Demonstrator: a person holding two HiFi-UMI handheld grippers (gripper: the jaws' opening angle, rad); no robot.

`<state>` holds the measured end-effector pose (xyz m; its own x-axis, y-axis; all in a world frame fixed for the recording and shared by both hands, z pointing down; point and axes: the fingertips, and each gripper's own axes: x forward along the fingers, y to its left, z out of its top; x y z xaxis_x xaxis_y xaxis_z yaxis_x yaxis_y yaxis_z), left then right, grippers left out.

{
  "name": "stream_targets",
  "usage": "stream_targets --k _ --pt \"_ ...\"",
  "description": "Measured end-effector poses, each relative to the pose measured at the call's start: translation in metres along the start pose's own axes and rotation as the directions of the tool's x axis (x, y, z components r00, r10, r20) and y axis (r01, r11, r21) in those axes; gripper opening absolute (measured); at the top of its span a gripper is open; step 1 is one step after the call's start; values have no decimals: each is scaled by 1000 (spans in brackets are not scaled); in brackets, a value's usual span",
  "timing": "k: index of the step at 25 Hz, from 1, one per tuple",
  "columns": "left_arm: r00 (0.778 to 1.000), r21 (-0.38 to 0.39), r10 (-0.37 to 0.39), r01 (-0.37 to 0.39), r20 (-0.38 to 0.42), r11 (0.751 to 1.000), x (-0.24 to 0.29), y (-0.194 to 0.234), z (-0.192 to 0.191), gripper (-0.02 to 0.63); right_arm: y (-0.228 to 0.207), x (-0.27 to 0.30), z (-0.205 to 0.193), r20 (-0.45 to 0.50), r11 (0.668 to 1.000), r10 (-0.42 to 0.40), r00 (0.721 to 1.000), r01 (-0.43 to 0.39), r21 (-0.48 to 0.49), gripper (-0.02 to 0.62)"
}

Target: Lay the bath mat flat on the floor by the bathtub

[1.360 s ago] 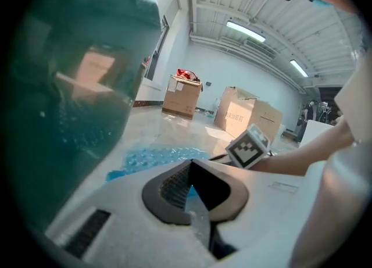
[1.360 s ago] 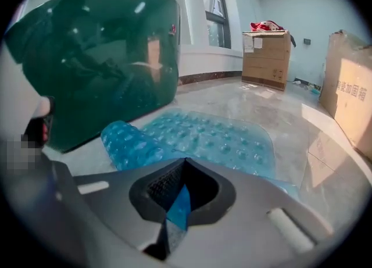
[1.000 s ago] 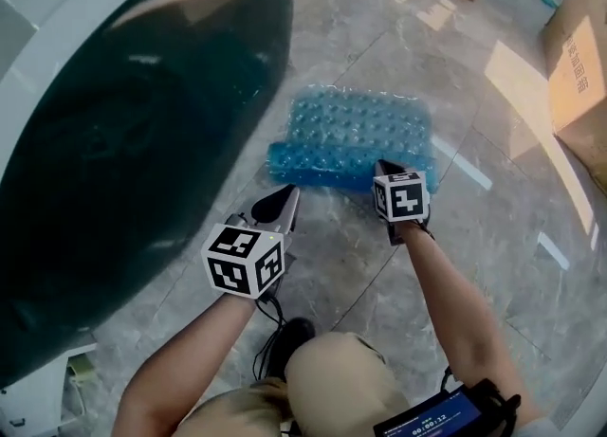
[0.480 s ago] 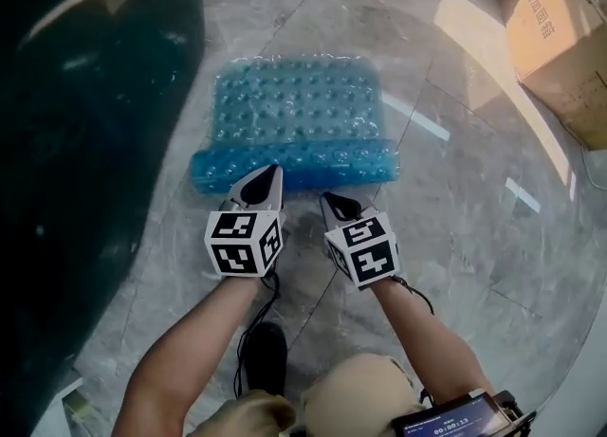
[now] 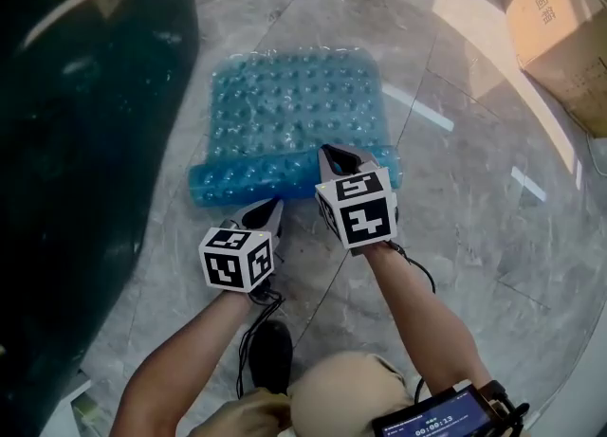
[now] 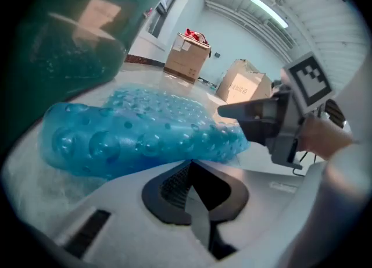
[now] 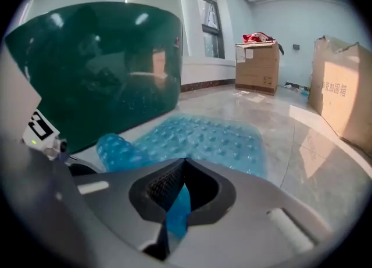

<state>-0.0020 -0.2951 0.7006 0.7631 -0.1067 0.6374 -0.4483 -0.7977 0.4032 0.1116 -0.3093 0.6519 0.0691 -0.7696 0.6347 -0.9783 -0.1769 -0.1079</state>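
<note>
Although the bath mat lies on the floor beside the bathtub, its near edge is rolled, with the underside hidden. The left tool, just short of the roll, and the right tool, over it, are closed on nothing. The cardboard box is cut off.

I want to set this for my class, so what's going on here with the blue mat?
A person works beside the dark green bathtub with a tool in each hand. The blue bath mat lies mostly spread on the marble floor, but its near edge is rolled up. The right tool is closed with its tip on that roll. Blue shows in its jaw gap, though I can't confirm a pinch. The left tool, closed and empty, sits just short of the roll.
</note>
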Motion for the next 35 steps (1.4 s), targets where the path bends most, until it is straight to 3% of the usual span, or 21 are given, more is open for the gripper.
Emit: stream_targets --k 4,8,13,16,18,22,26,30,33,35 --pt "990 -74 -20 31 141 997 -27 -24 9 8 5 -2 -31 -62 997 -39 997 35 -69 5" --pt "976 -17 42 -39 212 999 -35 -19 30 8 24 -24 -54 -44 997 -38 998 34 -71 5" --pt "978 47 129 -139 162 989 -36 16 34 8 41 -44 -72 -60 999 -16 998 13 -45 5" --pt "984 113 124 -139 132 984 -28 25 34 8 43 -67 -55 -47 1000 17 999 -17 17 6" --pt "986 154 131 -146 102 977 -27 26 30 6 41 -93 -35 -14 997 -4 1000 5 77 6" --pt "987 119 141 -150 77 982 -39 22 9 6 39 -109 -17 -7 987 -39 999 40 153 7" --pt "988 117 90 -105 129 987 -56 9 -15 6 42 -84 -32 -23 994 -58 998 60 94 6" --pt "981 66 76 -89 180 994 -66 1 -35 6 41 -56 -68 -74 997 -72 995 73 15 6" --pt "976 46 74 -85 205 995 -79 -11 -32 6 44 -60 -86 -81 996 -83 993 81 -32 6" --pt "970 74 76 -95 233 993 -88 -21 -20 7 54 -70 -95 -71 995 -79 994 75 -59 6"
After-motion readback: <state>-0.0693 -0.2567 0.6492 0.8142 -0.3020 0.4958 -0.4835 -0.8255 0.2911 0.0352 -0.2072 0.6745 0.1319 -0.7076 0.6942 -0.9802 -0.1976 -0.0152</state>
